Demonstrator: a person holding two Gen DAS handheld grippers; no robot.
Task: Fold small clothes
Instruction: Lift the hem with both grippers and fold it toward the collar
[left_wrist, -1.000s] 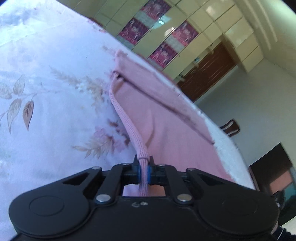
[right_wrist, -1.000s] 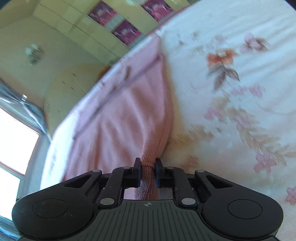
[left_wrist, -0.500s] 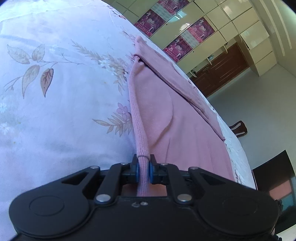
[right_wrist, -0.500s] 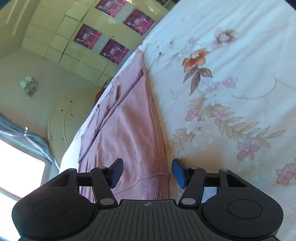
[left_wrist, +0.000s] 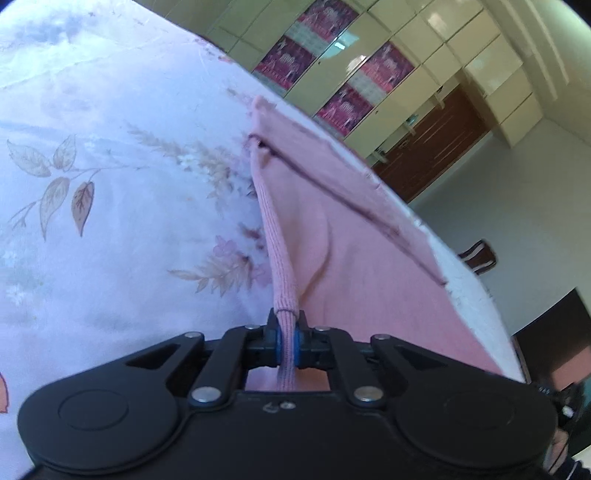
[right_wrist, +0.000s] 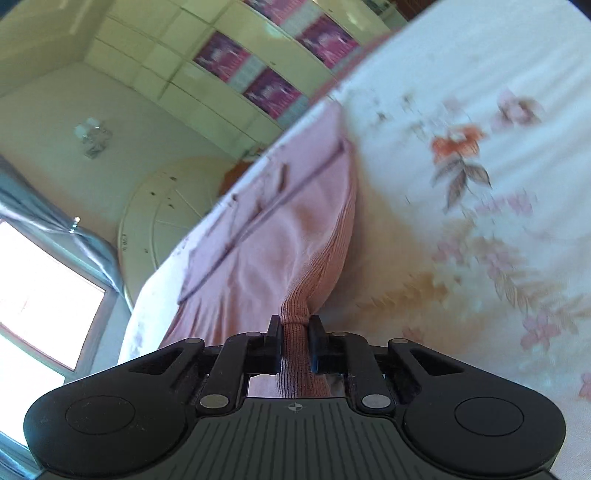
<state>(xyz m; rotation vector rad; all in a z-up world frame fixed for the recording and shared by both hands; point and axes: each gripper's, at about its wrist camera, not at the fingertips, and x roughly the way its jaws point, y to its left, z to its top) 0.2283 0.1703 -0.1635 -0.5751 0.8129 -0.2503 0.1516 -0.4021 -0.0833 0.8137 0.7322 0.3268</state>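
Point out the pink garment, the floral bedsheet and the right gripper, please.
pink garment (left_wrist: 369, 266): left wrist view, flat body panel.
floral bedsheet (right_wrist: 480, 221): right wrist view, bare printed area beside the garment.
right gripper (right_wrist: 294, 332): right wrist view, between the jaws, closed on the ribbed hem.

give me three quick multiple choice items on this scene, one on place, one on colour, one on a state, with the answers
1. Where does the garment lie?
A. on a flowered bedsheet
B. on a wooden floor
C. in a basket

2. What colour is the garment?
A. green
B. pink
C. black

3. How do the left tongs stand?
A. wide open above the cloth
B. shut on nothing
C. shut on the garment's ribbed edge

Answers:
1 A: the garment is spread on the bedsheet printed with leaves and flowers.
2 B: the cloth shows pink in both wrist views.
3 C: the left tongs pinch the ribbed edge between the blue pads; the right tongs grip the hem likewise.
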